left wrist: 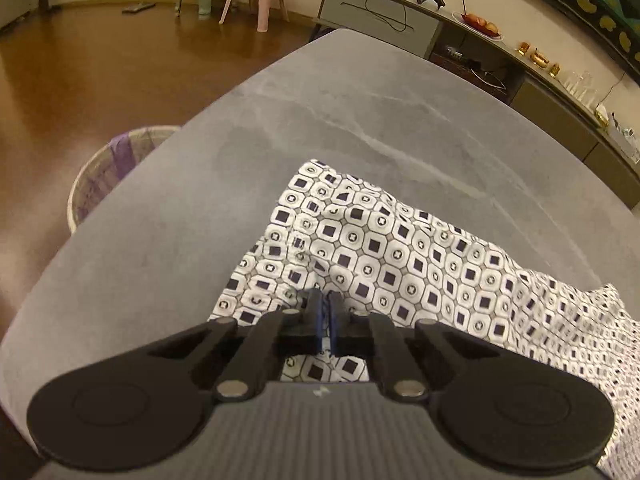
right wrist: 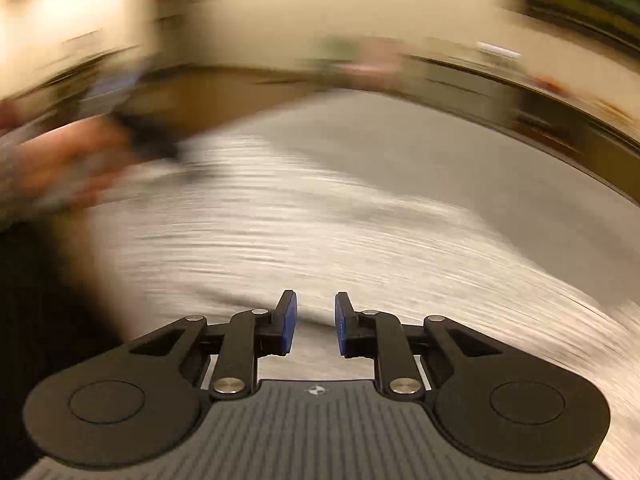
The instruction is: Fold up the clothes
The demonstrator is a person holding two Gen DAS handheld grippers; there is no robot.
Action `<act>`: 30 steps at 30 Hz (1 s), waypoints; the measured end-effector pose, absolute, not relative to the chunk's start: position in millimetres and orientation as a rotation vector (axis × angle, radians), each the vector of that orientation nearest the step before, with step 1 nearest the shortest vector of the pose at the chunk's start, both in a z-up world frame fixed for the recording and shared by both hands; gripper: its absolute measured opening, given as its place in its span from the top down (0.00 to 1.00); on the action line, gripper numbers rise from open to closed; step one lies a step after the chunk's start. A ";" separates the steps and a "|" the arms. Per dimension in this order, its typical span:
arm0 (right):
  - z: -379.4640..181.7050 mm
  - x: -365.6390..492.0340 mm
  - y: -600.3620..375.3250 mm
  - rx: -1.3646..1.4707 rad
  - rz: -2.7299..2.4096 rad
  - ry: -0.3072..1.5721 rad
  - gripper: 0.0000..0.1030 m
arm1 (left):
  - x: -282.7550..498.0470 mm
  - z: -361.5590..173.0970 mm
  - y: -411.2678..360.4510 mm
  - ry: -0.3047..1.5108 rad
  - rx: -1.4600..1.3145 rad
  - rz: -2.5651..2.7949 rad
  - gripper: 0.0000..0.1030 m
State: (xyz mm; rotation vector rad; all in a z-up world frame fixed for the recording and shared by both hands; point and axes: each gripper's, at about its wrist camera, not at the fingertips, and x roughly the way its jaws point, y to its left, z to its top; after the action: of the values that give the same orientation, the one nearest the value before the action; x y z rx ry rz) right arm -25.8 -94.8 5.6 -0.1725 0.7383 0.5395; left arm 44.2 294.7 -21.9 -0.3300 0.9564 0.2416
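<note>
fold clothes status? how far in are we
Early. Done: the patterned garment lies on the grey table, but rumpled, no clean fold showing. In hand: the left gripper is shut on its near edge; the right gripper is open, holding nothing, its view smeared by motion. Left: flattening and every fold. I can't tell whether the basket beside the table holds more.

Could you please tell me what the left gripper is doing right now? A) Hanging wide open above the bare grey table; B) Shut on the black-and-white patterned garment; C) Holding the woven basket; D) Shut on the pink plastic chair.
B: the left gripper has its blue pads closed together on the near edge of the black-and-white patterned garment lying on the grey table.
</note>
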 end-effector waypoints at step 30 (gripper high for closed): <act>-49.1 -27.6 5.5 -0.880 0.678 0.396 0.62 | -17.7 -31.5 125.3 0.992 -0.099 -0.242 0.82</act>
State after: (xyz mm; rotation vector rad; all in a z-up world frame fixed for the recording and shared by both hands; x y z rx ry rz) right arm -27.6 5.5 -49.1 -0.8804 0.3965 0.6783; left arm -17.7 125.3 -31.5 -0.0992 0.9920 -0.2423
